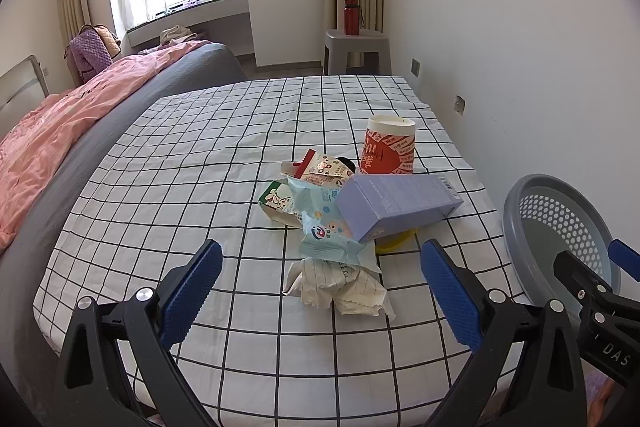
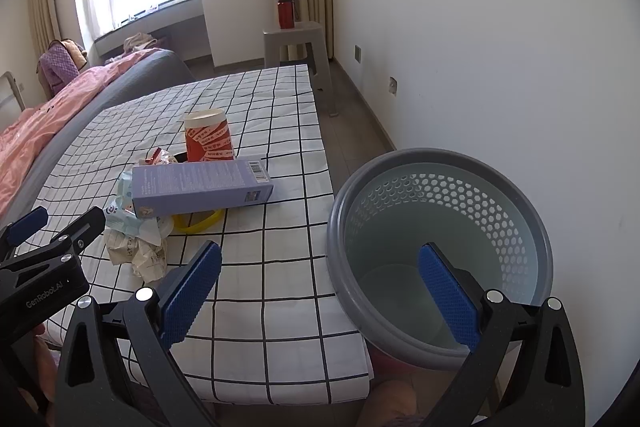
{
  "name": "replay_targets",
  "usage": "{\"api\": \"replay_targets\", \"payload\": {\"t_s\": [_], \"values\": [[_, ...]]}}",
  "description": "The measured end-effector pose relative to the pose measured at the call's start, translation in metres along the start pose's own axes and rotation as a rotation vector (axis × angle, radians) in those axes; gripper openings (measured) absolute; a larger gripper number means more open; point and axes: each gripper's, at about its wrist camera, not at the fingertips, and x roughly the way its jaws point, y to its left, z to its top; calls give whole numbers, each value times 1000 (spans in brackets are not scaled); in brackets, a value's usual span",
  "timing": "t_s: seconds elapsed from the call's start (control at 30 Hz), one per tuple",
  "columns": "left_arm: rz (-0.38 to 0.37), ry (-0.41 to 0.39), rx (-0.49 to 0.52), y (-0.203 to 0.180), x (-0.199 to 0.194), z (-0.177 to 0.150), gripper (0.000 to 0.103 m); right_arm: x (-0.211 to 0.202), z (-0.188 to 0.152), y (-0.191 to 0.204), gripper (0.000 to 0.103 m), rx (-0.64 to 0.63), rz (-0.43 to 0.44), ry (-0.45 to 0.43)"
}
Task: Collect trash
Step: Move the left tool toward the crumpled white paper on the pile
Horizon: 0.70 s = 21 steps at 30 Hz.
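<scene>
Straight ahead between the wide-spread fingers of the left gripper [image 1: 320, 283] lies the crumpled paper [image 1: 340, 287] — nearest trash, pile behind — while the right gripper [image 2: 320, 291] (equally wide, empty) straddles the bin [image 2: 440, 163] rim.

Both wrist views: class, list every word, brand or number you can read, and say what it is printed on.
"GenRobot.AI": on the left gripper body, right wrist view.
"DAS": on the right gripper body, cut off by the frame edge.
Purple box: barcode and small print, unreadable.
Red paper cup: characters too blurred.
Snack wrappers: print unreadable.
</scene>
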Motion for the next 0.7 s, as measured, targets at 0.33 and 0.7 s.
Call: {"api": "replay_targets", "payload": {"t_s": [0.33, 0.7], "values": [[6, -2, 4, 1, 0, -5, 95, -1, -2, 1, 97, 0, 2, 0], [15, -2, 5, 0, -1, -10, 95, -2, -4, -1, 97, 9, 7, -2]]}}
